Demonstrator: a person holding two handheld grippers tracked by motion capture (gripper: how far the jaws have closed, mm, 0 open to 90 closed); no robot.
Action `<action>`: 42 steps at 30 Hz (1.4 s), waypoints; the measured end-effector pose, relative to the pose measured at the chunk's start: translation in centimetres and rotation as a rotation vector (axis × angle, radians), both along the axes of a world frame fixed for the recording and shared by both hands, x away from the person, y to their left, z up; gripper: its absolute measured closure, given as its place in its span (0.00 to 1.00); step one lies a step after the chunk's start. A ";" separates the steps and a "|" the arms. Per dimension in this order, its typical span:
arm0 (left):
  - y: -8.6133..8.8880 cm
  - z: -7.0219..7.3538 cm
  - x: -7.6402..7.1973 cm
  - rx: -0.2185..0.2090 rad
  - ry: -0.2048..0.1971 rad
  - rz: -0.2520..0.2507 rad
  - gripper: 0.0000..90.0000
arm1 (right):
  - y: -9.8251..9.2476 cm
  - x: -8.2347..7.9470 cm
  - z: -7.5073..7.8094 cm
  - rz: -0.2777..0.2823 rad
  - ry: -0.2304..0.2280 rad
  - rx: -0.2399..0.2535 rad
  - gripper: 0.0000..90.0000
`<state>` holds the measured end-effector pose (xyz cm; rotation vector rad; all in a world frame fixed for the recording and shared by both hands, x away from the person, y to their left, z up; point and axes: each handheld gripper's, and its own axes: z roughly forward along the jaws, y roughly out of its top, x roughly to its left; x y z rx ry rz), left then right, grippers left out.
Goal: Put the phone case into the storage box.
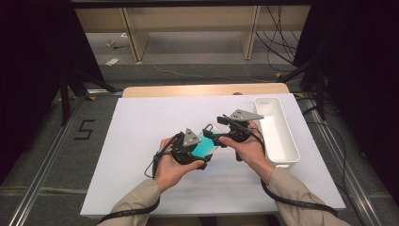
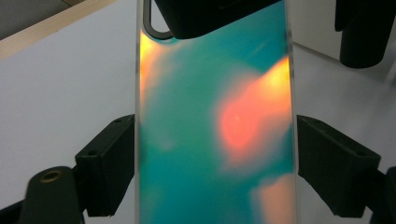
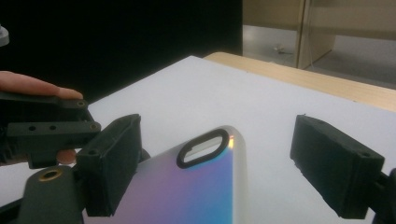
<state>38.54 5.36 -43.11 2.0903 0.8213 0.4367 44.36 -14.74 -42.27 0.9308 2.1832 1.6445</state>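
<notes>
Altogether one phone case point(image 2: 215, 121), two tools, one bin point(image 1: 276, 129).

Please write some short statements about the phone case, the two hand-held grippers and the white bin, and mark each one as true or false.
1. The left hand-held gripper clamps the phone case by its two long edges. True.
2. The phone case lies inside the white bin. False: it is held up over the white board, to the left of the bin.
3. The right hand-held gripper is shut on the case. False: its jaws stand open on either side of the camera-cutout end, not pressing it.
4. The case has an iridescent teal and orange sheen. True.
5. The bin stands at the left edge of the board. False: it stands at the right edge.
</notes>
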 end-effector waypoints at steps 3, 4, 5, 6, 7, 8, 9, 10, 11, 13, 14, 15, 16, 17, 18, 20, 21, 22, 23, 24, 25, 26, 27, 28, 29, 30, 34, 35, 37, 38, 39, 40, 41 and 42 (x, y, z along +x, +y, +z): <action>0.0 0.0 0.0 0.003 0.002 -0.002 0.19 | 0.0 0.1 -0.1 -0.005 0.011 0.002 0.25; 0.0 0.0 0.0 0.002 0.003 -0.002 0.19 | 0.0 0.1 -0.1 -0.007 0.012 0.003 0.27; 0.0 0.0 0.0 0.002 0.004 -0.002 0.19 | -0.1 0.2 -0.2 -0.005 0.016 0.006 0.28; 0.0 0.0 0.0 0.002 0.004 -0.002 0.19 | -0.1 0.2 -0.2 -0.007 0.021 0.010 0.30; 0.0 0.0 0.0 0.001 0.004 -0.002 0.19 | -0.1 0.2 -0.2 -0.008 0.022 0.010 0.31; 0.0 0.0 0.0 0.000 0.004 -0.002 0.19 | -0.1 0.2 -0.2 -0.009 0.023 0.012 0.33; 0.0 0.0 0.0 0.002 0.006 -0.003 0.19 | -0.1 0.2 -0.3 -0.007 0.028 0.015 0.35; 0.0 0.0 0.0 0.003 0.006 -0.003 0.19 | -0.1 0.2 -0.3 -0.007 0.041 0.019 0.38; 0.0 0.0 0.0 0.003 0.006 -0.003 0.19 | -0.1 0.3 -0.4 -0.008 0.047 0.017 0.39; -0.1 0.0 0.0 0.000 0.004 -0.002 0.19 | -0.1 0.3 -0.4 -0.006 0.055 0.023 0.42; -0.1 0.0 0.0 -0.001 0.003 -0.001 0.19 | 0.0 0.3 -0.5 -0.006 0.059 0.028 0.43; 0.0 0.0 0.0 -0.002 0.003 -0.001 0.19 | 0.0 0.3 -0.5 -0.006 0.064 0.031 0.45; 0.0 0.0 0.0 -0.003 0.002 -0.001 0.19 | 0.1 0.3 -0.5 -0.005 0.070 0.034 0.46; 0.0 0.0 0.0 -0.004 0.002 -0.002 0.19 | 0.1 0.3 -0.5 -0.003 0.074 0.034 0.47; 0.0 0.0 0.0 -0.004 0.002 -0.001 0.19 | 0.1 0.3 -0.5 -0.003 0.075 0.036 0.48; 0.0 0.0 0.0 -0.005 0.003 -0.001 0.19 | 0.1 0.4 -0.5 -0.001 0.088 0.045 0.50; 0.0 0.0 0.0 -0.005 0.003 -0.001 0.19 | 0.2 0.4 -0.5 0.001 0.091 0.048 0.51; 0.0 0.0 0.0 -0.005 0.003 -0.001 0.19 | 0.2 0.4 -0.6 0.003 0.092 0.051 0.52; 0.0 0.0 0.0 -0.003 0.005 -0.002 0.19 | 0.3 0.4 -0.6 0.004 0.097 0.053 0.53; 0.0 0.0 0.0 -0.001 0.004 -0.002 0.19 | 0.3 0.4 -0.6 0.004 0.099 0.052 0.53; 0.0 0.0 0.0 -0.003 0.002 -0.006 0.19 | 0.3 0.4 -0.6 0.004 0.101 0.055 0.54; 0.0 0.0 0.0 -0.003 0.001 -0.006 0.19 | 0.3 0.4 -0.6 0.004 0.102 0.056 0.55; 0.0 0.0 0.0 -0.005 0.001 -0.006 0.19 | 0.3 0.4 -0.6 0.003 0.104 0.060 0.56; 0.0 0.0 0.0 -0.005 0.001 -0.005 0.19 | 0.3 0.4 -0.6 0.003 0.107 0.064 0.57; 0.0 0.0 0.0 -0.006 0.001 -0.005 0.19 | 0.3 0.4 -0.6 0.005 0.112 0.071 0.57; 0.0 -0.1 0.0 -0.009 0.001 -0.003 0.19 | 0.4 0.4 -0.6 0.007 0.116 0.076 0.58; 0.0 -0.1 0.0 -0.014 0.001 -0.002 0.19 | 0.3 0.4 -0.6 -0.001 0.127 0.084 0.61; 0.0 -0.1 0.0 -0.014 0.001 -0.003 0.19 | 0.3 0.4 -0.6 -0.003 0.131 0.089 0.62; -0.1 -0.1 0.0 -0.013 -0.003 -0.004 0.19 | 0.2 0.5 -0.6 -0.009 0.141 0.103 0.64; -0.1 -0.1 0.0 -0.011 -0.005 -0.006 0.19 | 0.1 0.5 -0.6 -0.011 0.144 0.105 0.65; -0.1 -0.1 0.0 -0.005 -0.010 -0.008 0.19 | 0.1 0.5 -0.6 -0.016 0.148 0.104 0.66; -0.1 -0.1 0.0 0.001 -0.011 -0.012 0.19 | 0.1 0.5 -0.6 -0.018 0.148 0.103 0.67; -0.2 -0.1 0.0 0.003 -0.012 -0.012 0.19 | 0.1 0.4 -0.6 -0.020 0.148 0.101 0.69; -0.2 -0.1 0.0 0.002 -0.013 -0.014 0.19 | 0.0 0.5 -0.6 -0.021 0.146 0.103 0.70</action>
